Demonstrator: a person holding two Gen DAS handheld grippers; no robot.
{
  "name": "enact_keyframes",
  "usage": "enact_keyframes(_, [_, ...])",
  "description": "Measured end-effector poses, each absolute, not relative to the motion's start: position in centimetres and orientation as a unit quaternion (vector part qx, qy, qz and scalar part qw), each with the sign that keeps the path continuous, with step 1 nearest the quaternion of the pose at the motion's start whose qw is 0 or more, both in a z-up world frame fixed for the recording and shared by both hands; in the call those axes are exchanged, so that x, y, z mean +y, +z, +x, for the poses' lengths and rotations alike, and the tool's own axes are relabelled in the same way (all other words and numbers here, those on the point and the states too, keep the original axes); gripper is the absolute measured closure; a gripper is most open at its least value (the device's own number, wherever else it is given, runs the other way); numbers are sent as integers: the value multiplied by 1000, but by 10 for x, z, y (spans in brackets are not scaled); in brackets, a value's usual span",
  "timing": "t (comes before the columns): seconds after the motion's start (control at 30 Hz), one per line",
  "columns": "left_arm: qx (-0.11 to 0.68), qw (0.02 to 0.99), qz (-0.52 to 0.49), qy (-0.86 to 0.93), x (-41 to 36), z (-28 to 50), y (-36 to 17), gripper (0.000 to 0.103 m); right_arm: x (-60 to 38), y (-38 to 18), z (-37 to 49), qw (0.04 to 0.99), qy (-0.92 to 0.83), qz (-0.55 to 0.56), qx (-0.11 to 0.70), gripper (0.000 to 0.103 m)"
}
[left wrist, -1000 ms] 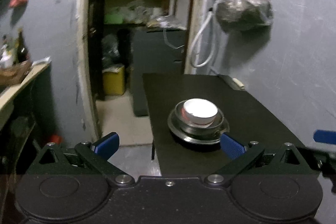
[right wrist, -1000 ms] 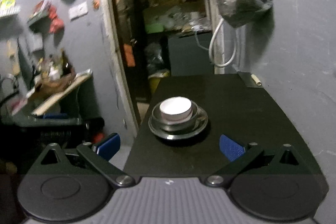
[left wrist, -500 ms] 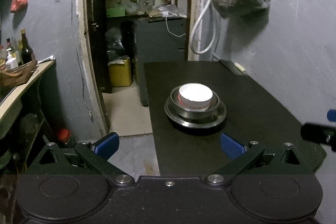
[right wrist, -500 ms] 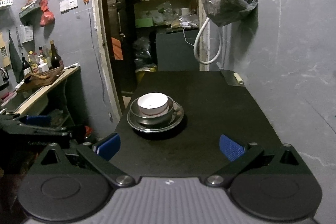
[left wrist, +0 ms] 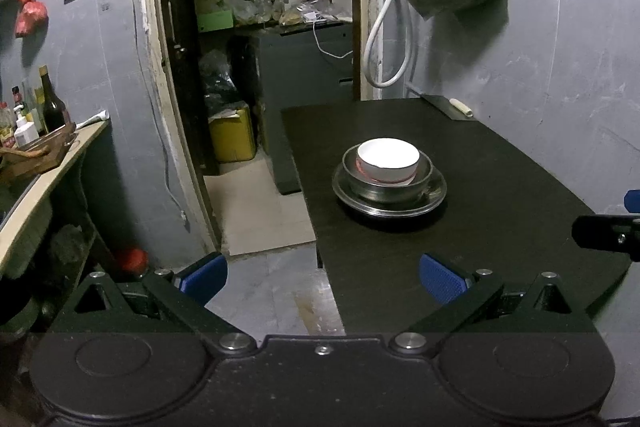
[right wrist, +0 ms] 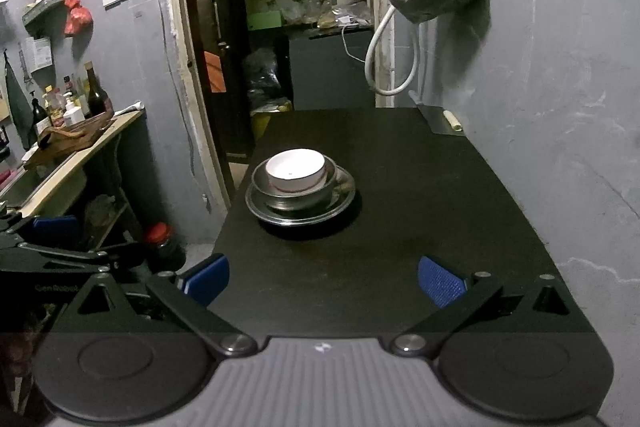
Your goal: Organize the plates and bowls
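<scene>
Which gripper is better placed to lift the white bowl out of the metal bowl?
Probably the right gripper: it is open over the black table, the white ceramic bowl nearly straight ahead. The left gripper, also open, hangs partly off the table's edge.

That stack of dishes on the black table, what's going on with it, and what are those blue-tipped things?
A person is tidying dishes with two hand-held tongs. The white bowl sits nested in a metal bowl, which rests on a metal plate on the black table. Neither tool touches anything: the left tongs and right tongs are both open and empty, at the near edge of the table and short of the stack. The stacking looks done.
</scene>
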State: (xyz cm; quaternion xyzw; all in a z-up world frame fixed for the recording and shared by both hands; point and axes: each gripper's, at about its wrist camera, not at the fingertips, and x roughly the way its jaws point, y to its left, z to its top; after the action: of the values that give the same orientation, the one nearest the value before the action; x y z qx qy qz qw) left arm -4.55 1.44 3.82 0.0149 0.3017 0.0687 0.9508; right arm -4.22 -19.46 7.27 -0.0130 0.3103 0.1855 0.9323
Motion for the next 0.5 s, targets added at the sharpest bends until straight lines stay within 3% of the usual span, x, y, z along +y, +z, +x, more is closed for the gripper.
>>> enact_keyframes(0.5, [303,950,25,65,23,-45,37,1,-185,67,-39,928,181,-15,324,0])
